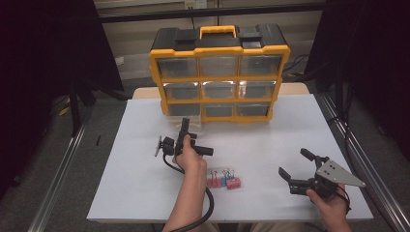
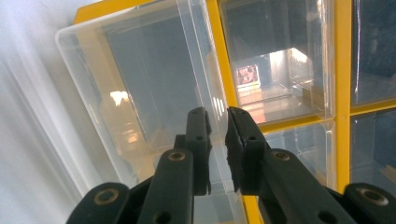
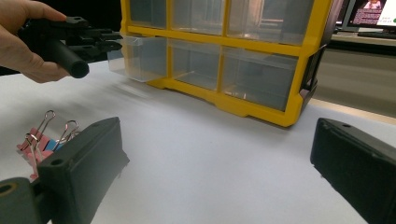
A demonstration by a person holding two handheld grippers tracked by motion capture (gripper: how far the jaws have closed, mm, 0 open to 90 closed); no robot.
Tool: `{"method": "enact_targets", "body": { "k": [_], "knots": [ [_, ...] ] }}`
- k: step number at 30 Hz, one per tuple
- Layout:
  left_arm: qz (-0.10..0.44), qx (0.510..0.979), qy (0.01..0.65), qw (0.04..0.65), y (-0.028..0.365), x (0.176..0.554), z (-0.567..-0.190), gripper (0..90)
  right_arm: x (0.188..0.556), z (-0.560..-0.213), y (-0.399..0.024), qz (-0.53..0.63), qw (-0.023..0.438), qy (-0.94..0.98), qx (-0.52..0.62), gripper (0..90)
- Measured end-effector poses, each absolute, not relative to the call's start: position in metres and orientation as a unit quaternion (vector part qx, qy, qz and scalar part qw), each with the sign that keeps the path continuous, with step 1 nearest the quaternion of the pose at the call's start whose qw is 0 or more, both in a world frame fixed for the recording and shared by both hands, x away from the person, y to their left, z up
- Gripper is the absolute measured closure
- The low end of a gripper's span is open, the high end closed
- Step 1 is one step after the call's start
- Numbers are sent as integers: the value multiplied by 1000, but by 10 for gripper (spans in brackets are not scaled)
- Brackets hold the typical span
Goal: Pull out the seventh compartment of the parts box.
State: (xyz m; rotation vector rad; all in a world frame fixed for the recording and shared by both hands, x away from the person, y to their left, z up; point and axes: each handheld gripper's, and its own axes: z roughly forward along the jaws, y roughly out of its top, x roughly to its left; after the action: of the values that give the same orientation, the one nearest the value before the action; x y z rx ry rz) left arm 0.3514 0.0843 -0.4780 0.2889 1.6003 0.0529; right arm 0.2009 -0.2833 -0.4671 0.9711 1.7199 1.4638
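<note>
A yellow and black drawer cabinet (image 1: 220,72) stands at the back of the white table (image 1: 145,193). Its bottom-left clear drawer (image 1: 183,110) is pulled partway out. My left gripper (image 1: 185,124) is shut on that drawer's front wall. In the left gripper view the jaws (image 2: 218,116) pinch the clear drawer (image 2: 140,84) from both sides. My right gripper (image 1: 293,161) rests open near the table's right front, with nothing between its jaws. The right gripper view looks past its own gripper (image 3: 215,128) to the drawer (image 3: 140,58) and the left gripper (image 3: 112,39).
Several red and blue binder clips (image 1: 224,180) lie on the table between the two hands, and they also appear beside my right jaw as binder clips (image 3: 39,135). The other cabinet drawers are closed. Metal rails run along both table sides.
</note>
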Motion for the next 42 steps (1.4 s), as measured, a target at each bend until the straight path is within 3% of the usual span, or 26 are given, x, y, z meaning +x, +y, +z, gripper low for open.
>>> {"method": "enact_targets", "body": {
  "k": [42],
  "knots": [
    [41,158,713,682,87,343,-476,783,201,-467,-284,560,337,659,373,24]
  ]
}}
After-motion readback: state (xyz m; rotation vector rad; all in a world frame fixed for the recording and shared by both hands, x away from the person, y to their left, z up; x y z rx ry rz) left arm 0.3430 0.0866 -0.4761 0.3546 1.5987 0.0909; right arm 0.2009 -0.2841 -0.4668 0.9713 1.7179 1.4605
